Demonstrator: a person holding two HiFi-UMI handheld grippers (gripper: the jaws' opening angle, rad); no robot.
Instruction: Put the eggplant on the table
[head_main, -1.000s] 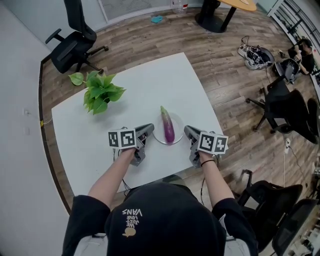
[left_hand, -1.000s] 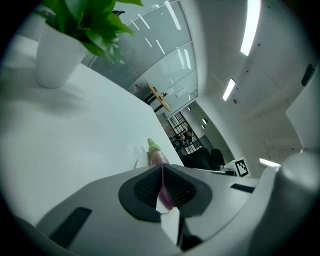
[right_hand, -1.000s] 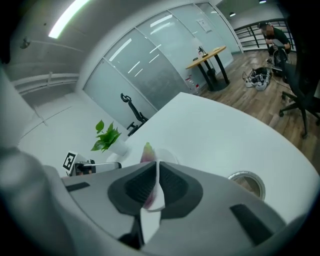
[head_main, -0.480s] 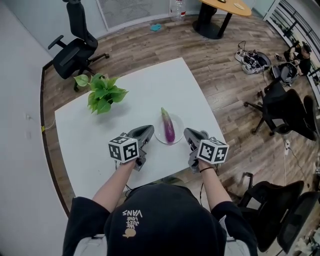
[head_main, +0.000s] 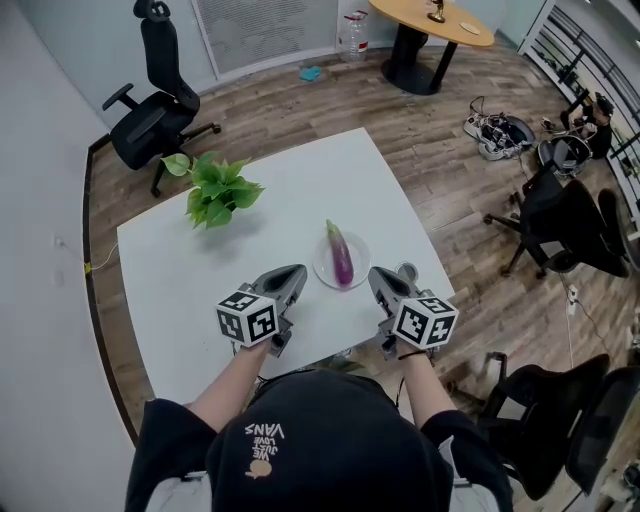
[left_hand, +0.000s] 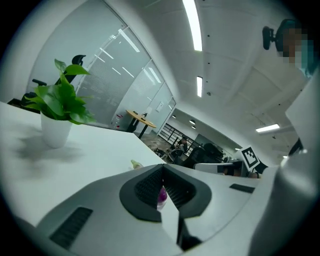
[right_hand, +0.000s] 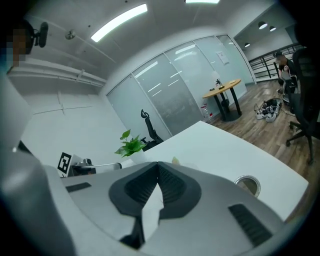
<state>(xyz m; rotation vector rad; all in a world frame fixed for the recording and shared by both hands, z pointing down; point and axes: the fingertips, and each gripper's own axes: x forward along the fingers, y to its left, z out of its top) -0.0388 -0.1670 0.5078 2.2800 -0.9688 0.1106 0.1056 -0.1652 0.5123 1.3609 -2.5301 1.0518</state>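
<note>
Eggplant (head_main: 341, 260) sits on a small white plate (head_main: 325, 272) near the front edge of the white table (head_main: 290, 180). It's between the two grippers and slightly ahead of their tips. No contact with either.

Left gripper (head_main: 292, 273): jaws closed on nothing, tip just left of the plate. Right gripper (head_main: 378, 275): same, jaws pressed together and empty, tip just right of the plate.

Long axis runs roughly away from the person. The green stem end is far and leans a bit left; the purple blunt end is near.

Visibility:
- Left gripper view: the gripper (left_hand: 162, 167) body covers most of the eggplant (left_hand: 161, 195). Only a purple sliver shows through the slit under the closed tips, plus the pale green stem tip above the left jaw.
- Right gripper view: only the stem tip of the eggplant (right_hand: 175, 161) shows over the gripper (right_hand: 158, 165). The plate is hidden.
- Head view: the marker cubes and the person's head hide the hands and the table's near edge.

Also on the table: a potted plant (head_main: 220, 190) at the far left and a cable grommet (right_hand: 247, 185) near the right edge.
</note>
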